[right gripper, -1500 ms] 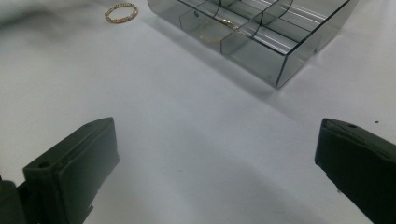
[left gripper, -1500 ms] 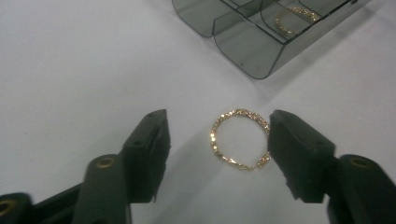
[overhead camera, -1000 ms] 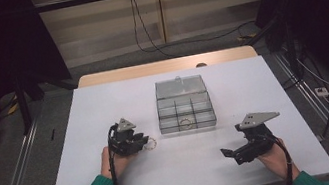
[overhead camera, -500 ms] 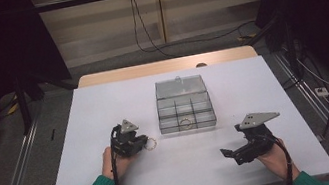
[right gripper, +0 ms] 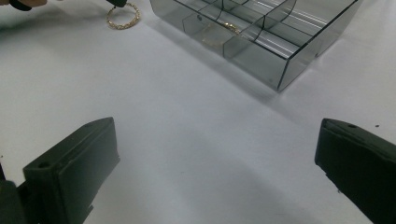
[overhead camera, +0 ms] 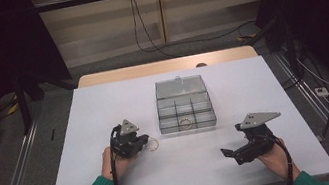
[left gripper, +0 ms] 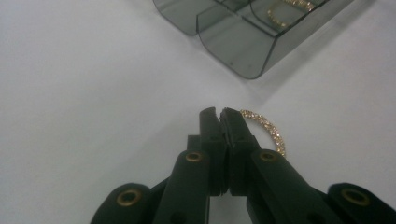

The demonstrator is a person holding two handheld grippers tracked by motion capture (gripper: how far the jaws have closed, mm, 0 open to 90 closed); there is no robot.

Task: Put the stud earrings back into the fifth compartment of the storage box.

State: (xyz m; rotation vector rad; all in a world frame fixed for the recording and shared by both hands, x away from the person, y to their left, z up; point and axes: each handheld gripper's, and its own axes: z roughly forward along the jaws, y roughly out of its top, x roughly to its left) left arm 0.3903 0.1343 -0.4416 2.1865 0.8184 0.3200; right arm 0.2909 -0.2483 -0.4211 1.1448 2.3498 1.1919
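A gold, stone-set bracelet (overhead camera: 152, 145) lies on the white table (overhead camera: 105, 112), just left of a clear compartment box (overhead camera: 205, 115). My left gripper (left gripper: 219, 114) is shut, its tips pinching the bracelet's (left gripper: 266, 128) near rim, and the rest of the hoop curves out to the right of the jaws. From above, that left gripper (overhead camera: 144, 141) rests low on the table. A second gold bracelet (overhead camera: 185, 123) sits in a front compartment of the box. My right gripper (right gripper: 215, 154) stands wide open over bare table with nothing between its jaws, and from above it (overhead camera: 231, 156) is near the front right.
The box's lid (overhead camera: 179, 86) is folded open at the back. The box (right gripper: 280, 56) stands ahead of the right gripper, with the bracelet (right gripper: 123, 17) to its left. The table's front edge runs close behind both hands. Dark floor and rails surround the table.
The left gripper's jaws have closed at the bracelet's rim. Both hands stay where they were.
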